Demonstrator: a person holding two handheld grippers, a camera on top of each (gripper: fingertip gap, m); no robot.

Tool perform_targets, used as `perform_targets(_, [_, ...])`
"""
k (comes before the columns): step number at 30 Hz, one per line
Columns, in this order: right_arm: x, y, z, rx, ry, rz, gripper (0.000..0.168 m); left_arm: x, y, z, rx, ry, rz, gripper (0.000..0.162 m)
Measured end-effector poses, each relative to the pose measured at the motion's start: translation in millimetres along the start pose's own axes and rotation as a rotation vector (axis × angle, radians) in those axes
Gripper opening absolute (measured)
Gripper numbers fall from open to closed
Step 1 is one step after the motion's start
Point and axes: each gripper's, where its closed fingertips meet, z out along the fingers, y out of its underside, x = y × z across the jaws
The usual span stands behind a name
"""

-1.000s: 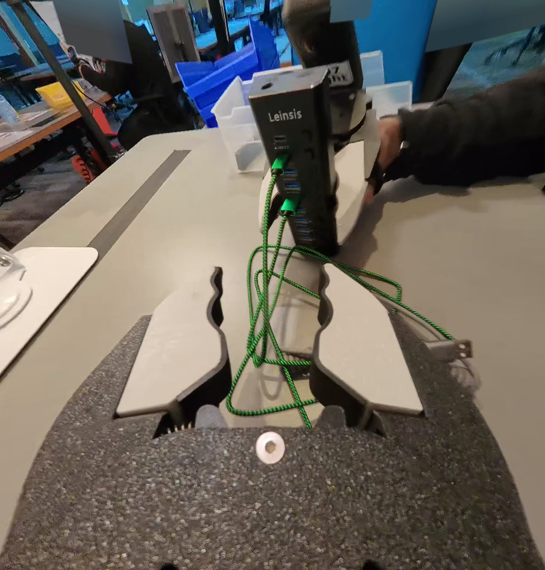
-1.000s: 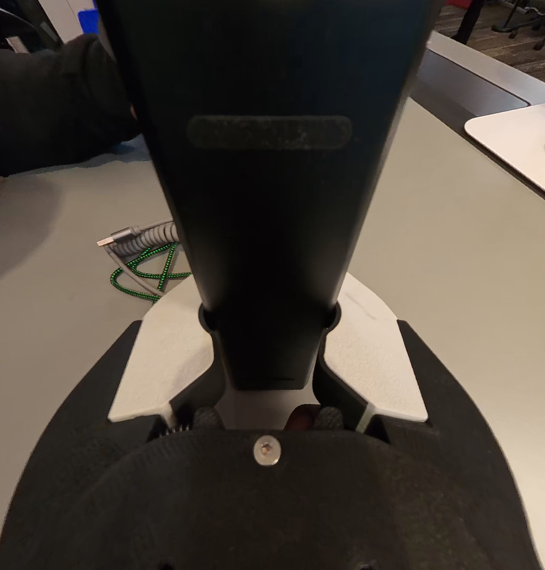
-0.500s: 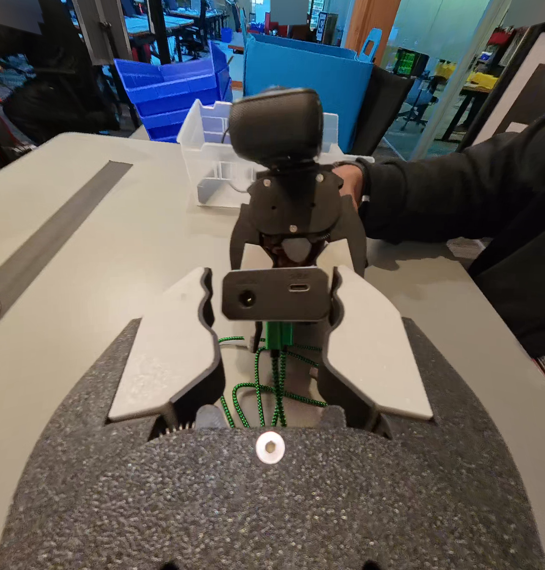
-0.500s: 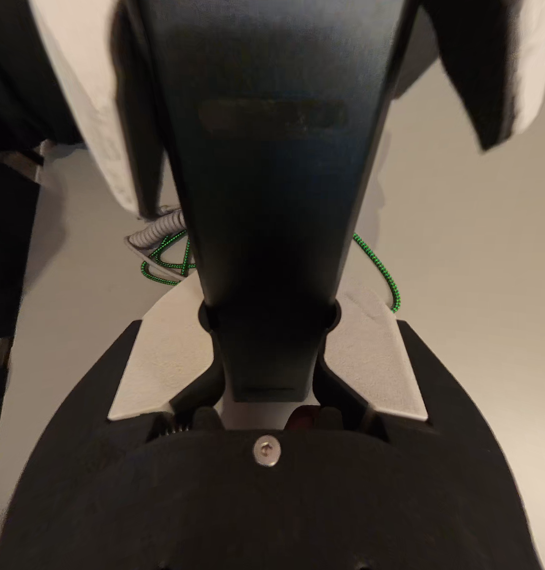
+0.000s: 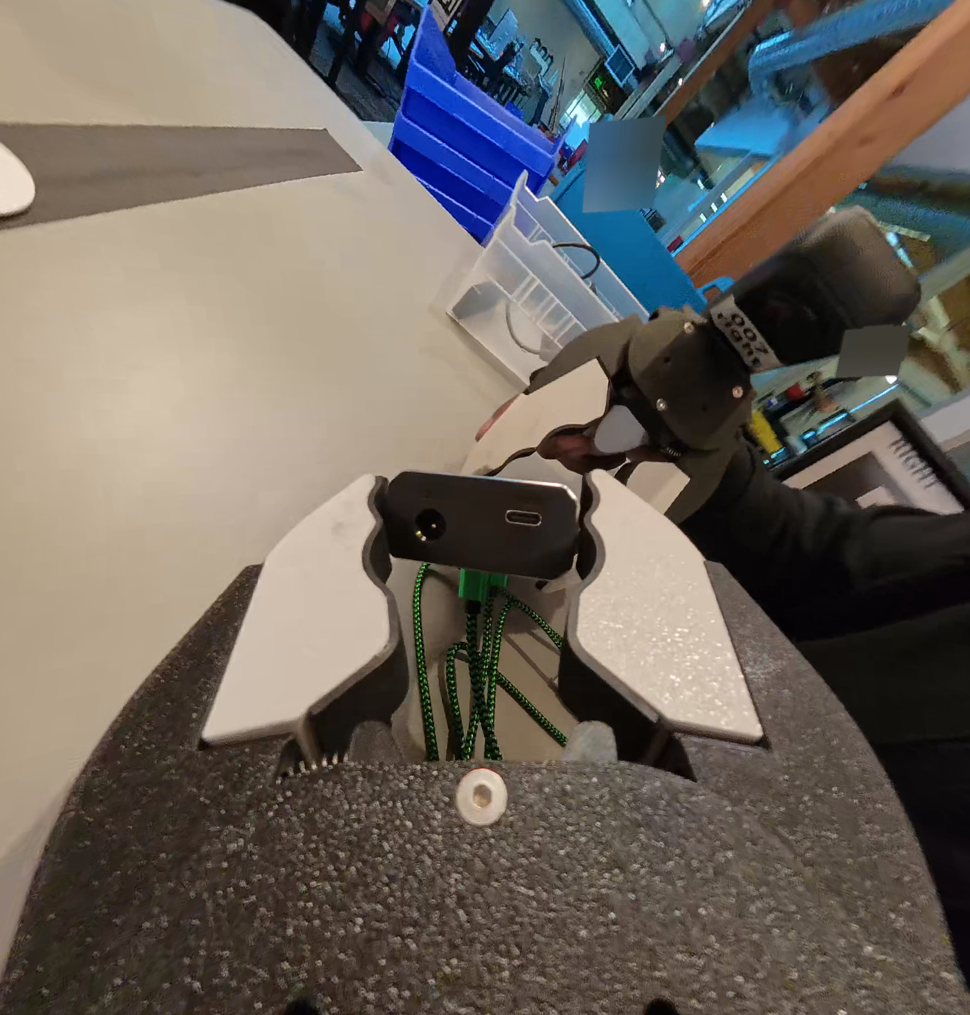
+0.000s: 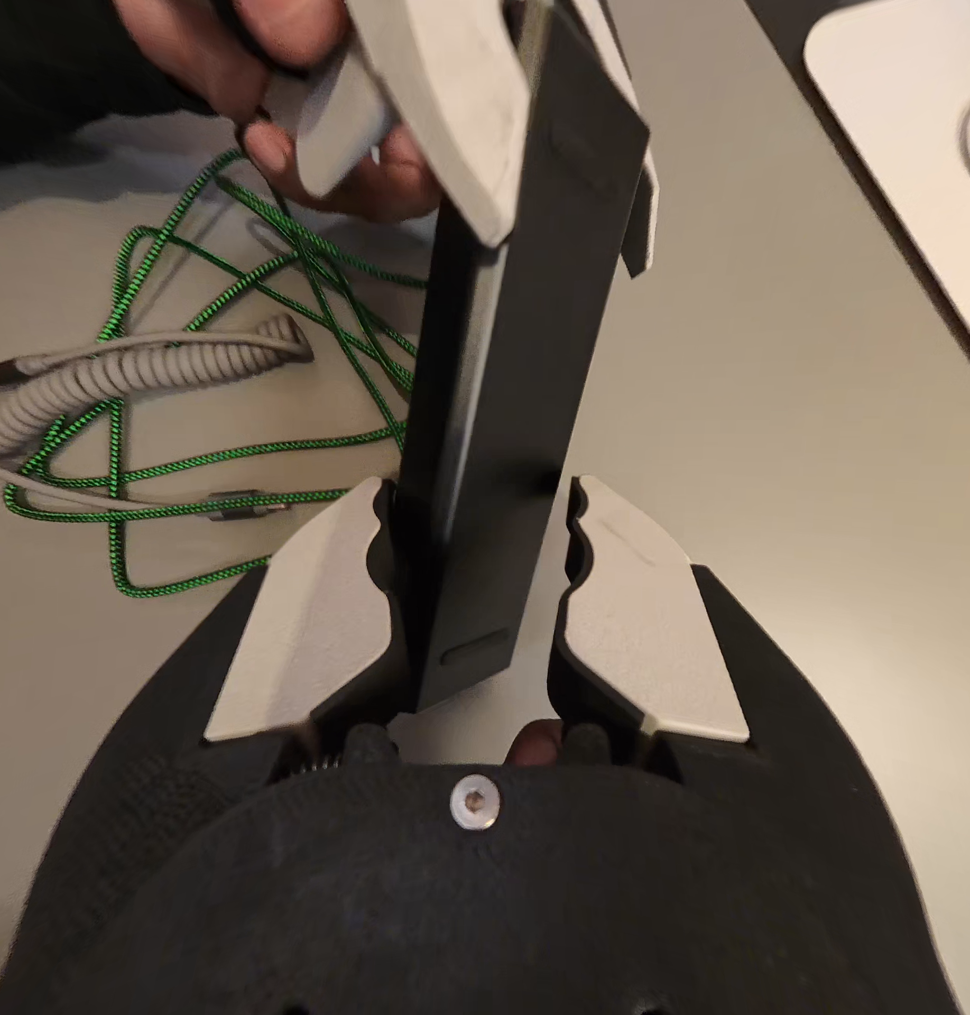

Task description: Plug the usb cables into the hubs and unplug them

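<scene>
Black hub [image 5: 480, 524] | clamped endwise, left hand-held gripper [image 5: 480, 522] | bare table [image 5: 197, 384] leftward

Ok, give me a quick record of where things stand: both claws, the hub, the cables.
left claw: shut on one end of the hub
right claw: around the hub's other end; a gap shows at one finger, so its grip is unclear
hub: black, tilted, spanning both claws
green cable: one plug in the hub's underside, the rest looped on the table
grey cable: coiled, lying on the table among the green loops
</scene>
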Motion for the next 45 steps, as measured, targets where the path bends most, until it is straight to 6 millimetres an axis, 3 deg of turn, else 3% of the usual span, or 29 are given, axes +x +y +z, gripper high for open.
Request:
perform_targets(3, [1.1, 8.1, 4.5, -0.025, -0.028, 0.042, 0.057, -14.2, -0.3, -0.6, -0.007, -0.001, -0.047, 0.066])
perform_targets(8, [8.4, 5.5, 6.5, -0.021, -0.051, 0.088, 0.047, -32.5, 1.3, -10.2, -0.016, -0.074, 0.039, 0.068])
perform_targets(10, [17.5, 9.8, 8.1, -0.045, -0.014, 0.092, 0.032, -31.0, -6.4, -18.4, 0.041, -0.084, 0.085, 0.071])
perform_targets(13, [21.2, 10.8, 10.4, -0.036, -0.026, 0.108, 0.033, -35.4, -22.9, -42.7, 0.152, -0.228, 0.239, 0.074])
perform_targets(17, [19.9, 11.3, 8.6, -0.030, -0.026, 0.079, 0.034, -17.5, -26.9, -74.0, 0.214, -0.320, 0.399, 0.074])
perform_targets(21, [18.4, 2.2, -7.8, 0.019, 0.017, 0.008, 0.034, -7.8, -1.6, -91.4, 0.200, -0.360, 0.451, 0.074])
perform_targets(24, [1.9, -14.1, -23.3, 0.086, 0.013, -0.092, 0.036, 1.5, 27.2, -95.7, 0.109, -0.374, 0.476, 0.074])
perform_targets(28, [-46.4, -40.5, -22.7, 0.153, -0.083, -0.291, 0.038, 8.6, 50.4, -100.5, 0.045, -0.398, 0.526, 0.074])
perform_targets(32, [-101.4, -52.1, 4.2, 0.151, -0.236, -0.512, 0.040, 15.6, 47.7, -105.4, 0.096, -0.373, 0.522, 0.073])
perform_targets(37, [-134.0, -46.7, 36.5, 0.049, -0.344, -0.749, 0.047, 10.5, 43.2, -112.9, 0.123, -0.391, 0.499, 0.071])
perform_targets(45, [-127.6, -24.5, 56.1, -0.179, -0.449, -0.921, 0.051, 9.0, 39.9, -116.9, 0.148, -0.360, 0.447, 0.071])
